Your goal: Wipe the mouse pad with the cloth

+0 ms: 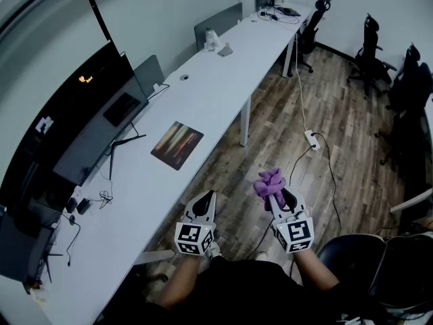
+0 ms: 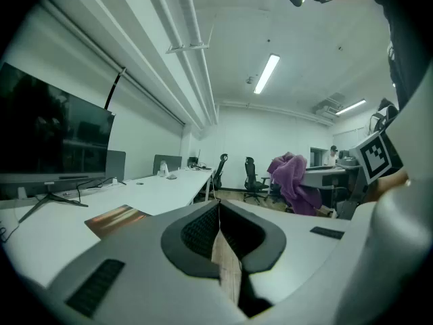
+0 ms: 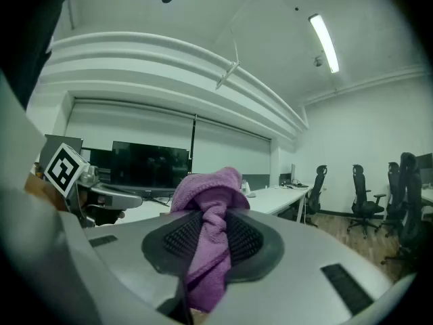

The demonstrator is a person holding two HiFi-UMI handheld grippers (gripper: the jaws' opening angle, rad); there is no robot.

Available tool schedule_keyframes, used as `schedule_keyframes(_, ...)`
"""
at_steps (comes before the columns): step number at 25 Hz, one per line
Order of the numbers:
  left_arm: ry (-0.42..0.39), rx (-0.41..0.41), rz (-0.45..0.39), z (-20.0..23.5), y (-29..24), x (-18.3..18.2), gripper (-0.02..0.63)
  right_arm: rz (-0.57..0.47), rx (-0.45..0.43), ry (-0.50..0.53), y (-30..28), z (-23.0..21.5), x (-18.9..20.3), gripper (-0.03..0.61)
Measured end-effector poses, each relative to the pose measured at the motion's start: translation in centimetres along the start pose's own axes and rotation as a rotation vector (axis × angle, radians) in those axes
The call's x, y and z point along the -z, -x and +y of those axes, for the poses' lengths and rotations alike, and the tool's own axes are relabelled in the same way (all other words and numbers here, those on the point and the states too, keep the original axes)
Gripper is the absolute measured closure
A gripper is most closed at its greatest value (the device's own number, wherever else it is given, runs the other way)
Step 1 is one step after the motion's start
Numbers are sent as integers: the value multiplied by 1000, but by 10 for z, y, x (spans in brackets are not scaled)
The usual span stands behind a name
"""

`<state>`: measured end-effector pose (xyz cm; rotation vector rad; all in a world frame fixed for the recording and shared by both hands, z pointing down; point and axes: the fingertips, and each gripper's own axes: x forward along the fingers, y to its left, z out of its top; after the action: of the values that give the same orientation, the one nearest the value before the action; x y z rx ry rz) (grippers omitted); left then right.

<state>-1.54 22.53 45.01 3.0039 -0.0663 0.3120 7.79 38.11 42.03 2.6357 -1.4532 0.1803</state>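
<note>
A rectangular rust-brown mouse pad (image 1: 177,145) lies flat on a long white desk (image 1: 223,73). Its long side runs along the desk's length. It sits ahead and to the left of both tongs, which hang off the desk over the wooden floor.

A crumpled purple cloth (image 1: 270,180) is pinched in the right gripper (image 1: 276,196), the one farther from the pad. The left gripper (image 1: 208,198) is nearer; its jaws are pressed together with nothing between them.

The pad's print is too small to read. The right gripper view does not show the pad.
</note>
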Motion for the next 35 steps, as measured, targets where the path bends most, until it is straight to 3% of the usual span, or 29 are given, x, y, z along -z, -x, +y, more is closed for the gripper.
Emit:
schedule_keyframes(12,-3,12,7,29,3,4,591,-26,-24,-30,-31,25,-5,479)
schedule_keyframes(19,-6,33,7,71,5,6,592,-35,-76,-56,-67,63,-14,476)
schedule_keyframes(27,-15,48,0,127,13,1,591,-6,-74,-46,-120,104,-22,476)
schedule_keyframes(35,8,26,-2,159,9,2,591,46,-88,-42,-152,114,-17,476)
